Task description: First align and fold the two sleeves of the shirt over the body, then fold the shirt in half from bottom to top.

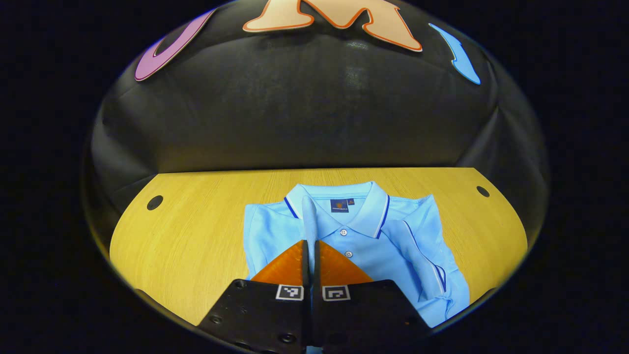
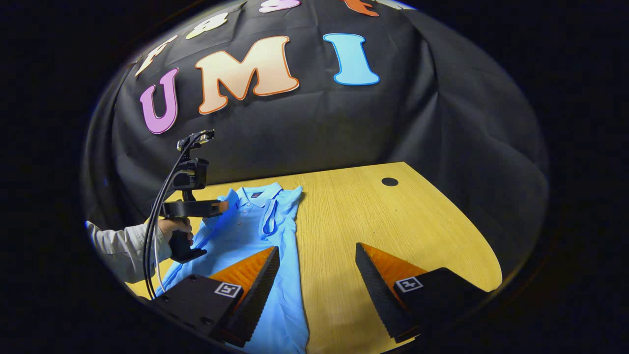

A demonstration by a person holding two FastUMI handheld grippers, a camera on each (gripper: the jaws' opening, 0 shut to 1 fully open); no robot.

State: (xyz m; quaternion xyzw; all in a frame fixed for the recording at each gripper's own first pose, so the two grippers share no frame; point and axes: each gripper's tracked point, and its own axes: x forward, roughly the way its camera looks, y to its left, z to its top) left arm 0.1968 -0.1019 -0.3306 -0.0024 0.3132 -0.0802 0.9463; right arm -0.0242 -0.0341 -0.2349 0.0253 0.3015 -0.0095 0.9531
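Left gripper [image 1: 310, 246] closed tight, pinching a strip of light-blue sleeve [image 1: 309, 219] lifted above the shirt [image 1: 363, 246]. Right gripper [image 2: 317, 265] spread wide, holding nothing, above the wooden table [image 2: 393, 221]. Shirt lay flat, collar toward the wall.

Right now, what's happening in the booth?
A person is folding a light blue shirt on a wooden table. The left hand-held gripper is shut on a strip of the shirt's fabric, lifted near the collar. One sleeve already lies folded over the body. The right hand-held gripper is open above the table beside the shirt, holding nothing. The bottom-to-top fold isn't done yet.
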